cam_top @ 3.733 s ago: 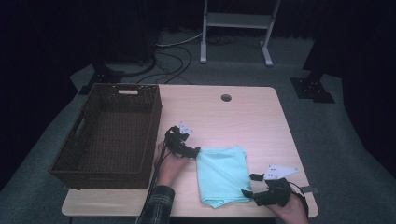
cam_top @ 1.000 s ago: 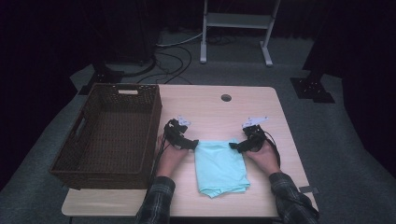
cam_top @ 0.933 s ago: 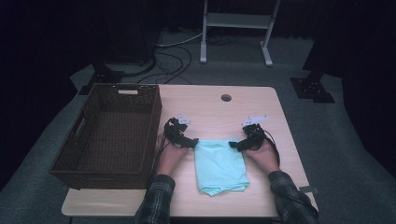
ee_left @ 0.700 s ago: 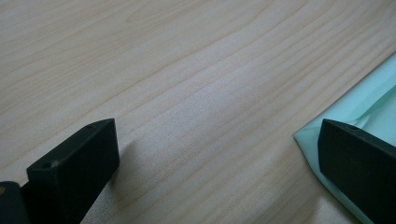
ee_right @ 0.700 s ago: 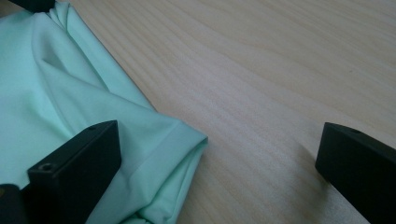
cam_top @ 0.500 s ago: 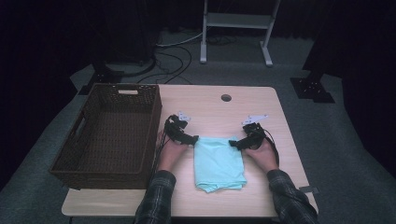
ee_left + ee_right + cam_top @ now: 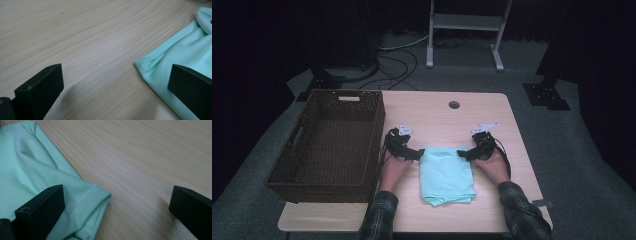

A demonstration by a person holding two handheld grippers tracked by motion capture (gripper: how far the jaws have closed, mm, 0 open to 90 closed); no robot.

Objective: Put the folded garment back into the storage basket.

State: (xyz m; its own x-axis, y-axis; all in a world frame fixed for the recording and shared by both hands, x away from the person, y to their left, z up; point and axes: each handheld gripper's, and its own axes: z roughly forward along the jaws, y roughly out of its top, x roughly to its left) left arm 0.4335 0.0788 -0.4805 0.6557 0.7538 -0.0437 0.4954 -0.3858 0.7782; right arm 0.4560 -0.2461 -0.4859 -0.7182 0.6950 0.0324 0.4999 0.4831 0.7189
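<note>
Cloth (image 7: 447, 172), mint-green and folded into a rough rectangle, lies in the lower middle of the high view on the pale wood table (image 7: 432, 117), its long axis running from the frame's bottom toward its top. Its two far corners sit level with the tools: the left gripper (image 7: 408, 153) just off the upper-left corner, the right gripper (image 7: 468, 154) just off the upper-right one, so each hand is equally near its own corner and the cloth lies between them. In the left gripper view the jaws stand wide apart, one over bare wood, the other at the cloth's edge, where a pointed fold (image 7: 150, 63) reaches inward. In the right gripper view the jaws are likewise spread wide, one resting over the fabric, with a rounded, layered corner (image 7: 100, 197) poking into the gap. The fabric looks thin, smooth and slightly glossy, with soft creases; it would likely slip and bunch when pinched. A dark woven basket (image 7: 329, 140), rectangular and deep, stands at the left of the high view, beside the left hand.
</note>
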